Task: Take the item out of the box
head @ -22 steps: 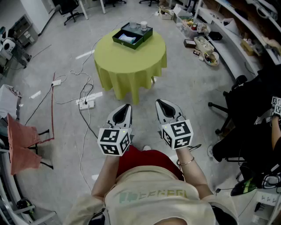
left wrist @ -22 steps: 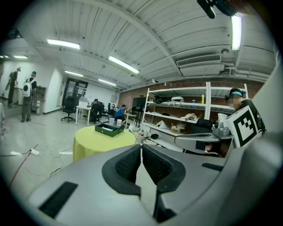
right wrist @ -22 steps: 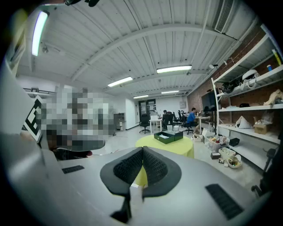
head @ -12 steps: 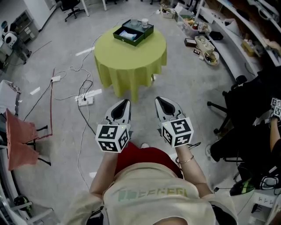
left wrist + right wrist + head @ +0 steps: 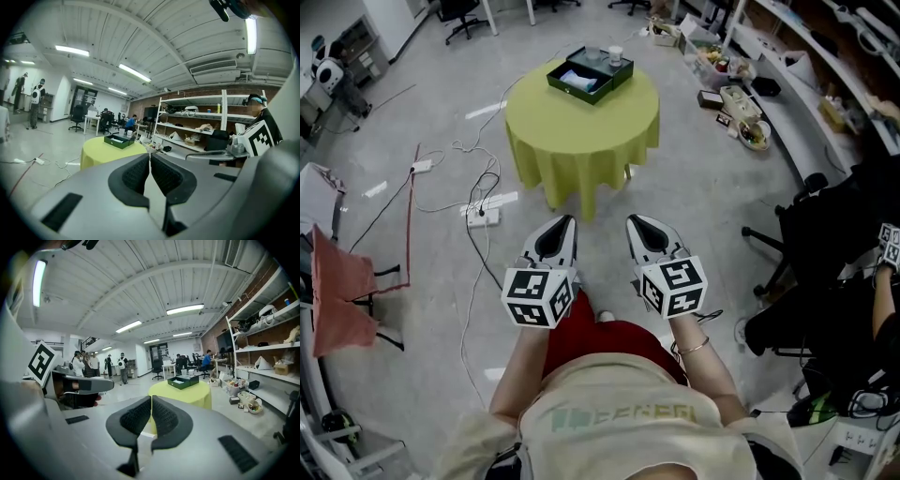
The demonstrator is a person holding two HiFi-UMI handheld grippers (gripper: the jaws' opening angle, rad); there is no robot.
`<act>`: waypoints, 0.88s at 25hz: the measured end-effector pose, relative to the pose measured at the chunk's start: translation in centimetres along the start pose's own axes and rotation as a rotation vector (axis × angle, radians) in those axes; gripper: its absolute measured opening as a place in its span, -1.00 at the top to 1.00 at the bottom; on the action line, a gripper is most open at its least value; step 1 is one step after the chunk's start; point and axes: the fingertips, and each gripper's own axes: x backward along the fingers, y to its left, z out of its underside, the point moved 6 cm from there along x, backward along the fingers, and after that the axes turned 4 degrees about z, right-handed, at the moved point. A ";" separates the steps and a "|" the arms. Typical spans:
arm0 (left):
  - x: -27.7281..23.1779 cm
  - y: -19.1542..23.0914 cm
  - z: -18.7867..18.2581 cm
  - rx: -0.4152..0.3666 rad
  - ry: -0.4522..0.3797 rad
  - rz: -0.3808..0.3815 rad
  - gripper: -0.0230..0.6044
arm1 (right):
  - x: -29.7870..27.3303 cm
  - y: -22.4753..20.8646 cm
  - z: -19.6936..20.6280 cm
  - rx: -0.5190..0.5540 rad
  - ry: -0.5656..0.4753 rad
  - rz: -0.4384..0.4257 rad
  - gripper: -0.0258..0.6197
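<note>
1. The floor (image 5: 694, 187) is pale grey and smooth, and a broad stretch of it lies between the person and the goal. White cables and a power strip (image 5: 483, 217) trail off to the left of that stretch.
2. The surface (image 5: 581, 122) is a round one draped to near the floor in a matte yellow-green cloth that hangs in soft folds.
3. The box (image 5: 589, 75) sits on the far half of the surface. It is dark green, rigid, shallow and open-topped, with its long axis running slantwise from near-left to far-right. It lies straight ahead of both tools and well apart from them. It lines up roughly between the two, perhaps a shade towards the left one, so neither hand looks clearly nearer.
4. The left tool (image 5: 565, 221) is a grey plastic shell with ribbed black pads, and its jaws are pressed together on nothing. The right tool (image 5: 636, 219) is the same: jaws meet, nothing between. Both point ahead, dipped a little. I'd judge both must be carried to the surface and spread before any grasp.
5. The item (image 5: 574, 81) lies inside the box towards its left end. It is pale, whitish-blue and flat; its material is too small to tell.
6. A small white cup (image 5: 616, 54) stands just beyond the box.
</note>
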 end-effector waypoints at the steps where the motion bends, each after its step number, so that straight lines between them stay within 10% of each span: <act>1: -0.2 0.2 0.0 0.002 0.001 -0.002 0.83 | -0.4 -0.1 0.0 -0.003 0.005 -0.002 0.81; 22: -12.7 10.8 -3.4 0.037 0.035 -0.019 0.83 | -14.7 -5.8 -2.6 -0.042 0.071 0.016 0.80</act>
